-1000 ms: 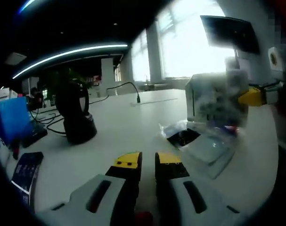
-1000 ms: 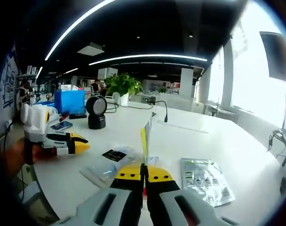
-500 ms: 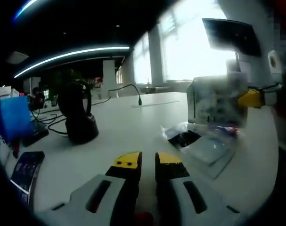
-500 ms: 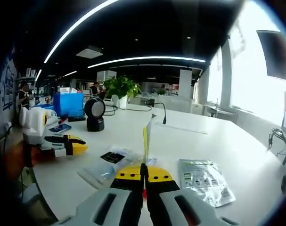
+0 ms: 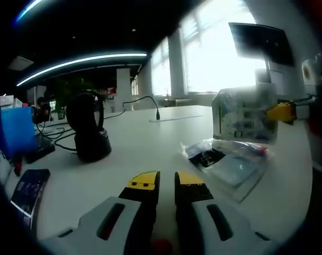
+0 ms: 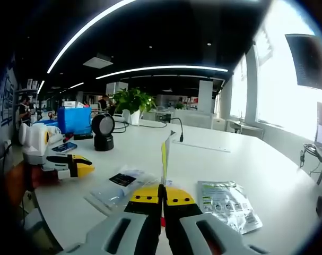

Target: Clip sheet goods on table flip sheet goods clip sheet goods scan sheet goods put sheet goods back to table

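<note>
My right gripper (image 6: 162, 191) is shut on a sheet packet (image 6: 164, 155), which stands upright and edge-on as a thin yellow-white strip above the jaws. In the left gripper view the same packet (image 5: 244, 116) shows its printed face, held at its right edge by the right gripper's yellow tip (image 5: 281, 111). My left gripper (image 5: 167, 180) hovers low over the white table (image 5: 145, 143), jaws a narrow gap apart with nothing between them. It also appears at the left as the left gripper (image 6: 81, 167). A second packet (image 6: 227, 204) lies flat on the table.
A black round scanner on a stand (image 5: 89, 130) (image 6: 103, 130) stands further back. Several clear bags (image 5: 227, 162) (image 6: 121, 183) lie in a pile. A phone (image 5: 28, 188), a blue box (image 6: 74, 119), a plant (image 6: 131, 100) and a gooseneck cable (image 6: 176, 127) sit beyond.
Both views have drifted only a little. The right gripper keeps the packet upright, and the left gripper sits slightly further left and lower in the right gripper view.
</note>
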{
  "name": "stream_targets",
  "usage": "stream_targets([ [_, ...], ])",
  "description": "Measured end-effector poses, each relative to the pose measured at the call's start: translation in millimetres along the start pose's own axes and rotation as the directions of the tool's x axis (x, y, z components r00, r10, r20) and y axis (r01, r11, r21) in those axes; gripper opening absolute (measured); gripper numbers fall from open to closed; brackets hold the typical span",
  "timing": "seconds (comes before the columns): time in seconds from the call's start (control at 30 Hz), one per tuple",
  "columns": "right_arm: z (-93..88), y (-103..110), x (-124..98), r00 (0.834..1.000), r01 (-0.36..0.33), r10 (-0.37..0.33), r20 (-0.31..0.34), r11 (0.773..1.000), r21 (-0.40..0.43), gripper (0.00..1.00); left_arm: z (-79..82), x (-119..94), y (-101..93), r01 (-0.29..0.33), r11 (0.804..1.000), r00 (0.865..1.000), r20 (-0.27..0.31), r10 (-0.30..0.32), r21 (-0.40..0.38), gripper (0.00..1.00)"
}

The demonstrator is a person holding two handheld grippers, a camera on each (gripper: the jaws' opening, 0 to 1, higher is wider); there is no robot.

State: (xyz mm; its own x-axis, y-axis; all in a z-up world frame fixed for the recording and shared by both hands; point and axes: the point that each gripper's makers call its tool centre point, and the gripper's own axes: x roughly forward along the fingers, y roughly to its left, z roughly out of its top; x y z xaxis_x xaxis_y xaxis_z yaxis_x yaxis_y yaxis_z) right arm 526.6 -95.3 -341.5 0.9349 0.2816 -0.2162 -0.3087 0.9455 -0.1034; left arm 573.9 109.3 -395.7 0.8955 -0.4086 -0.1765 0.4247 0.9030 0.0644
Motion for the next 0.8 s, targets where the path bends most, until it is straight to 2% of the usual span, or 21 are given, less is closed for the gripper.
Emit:
stream_targets([
  [0.47, 2.6, -9.2, -3.6, 1.000, 0.017, -0.017, 0.020, 1.000, 0.012, 0.00, -1.6, -6.8, -10.0, 0.006, 1.000, 1.000, -0.012, -0.006, 0.021, 0.04],
  [0.8, 2.8, -24.1, -7.2, 0.999, 0.043, -0.044, 0.031, 0.999, 0.030, 0.00, -3.1, -10.9, -12.6, -0.002, 1.000, 1.000, -0.020, 0.002, 0.027, 0.04],
])
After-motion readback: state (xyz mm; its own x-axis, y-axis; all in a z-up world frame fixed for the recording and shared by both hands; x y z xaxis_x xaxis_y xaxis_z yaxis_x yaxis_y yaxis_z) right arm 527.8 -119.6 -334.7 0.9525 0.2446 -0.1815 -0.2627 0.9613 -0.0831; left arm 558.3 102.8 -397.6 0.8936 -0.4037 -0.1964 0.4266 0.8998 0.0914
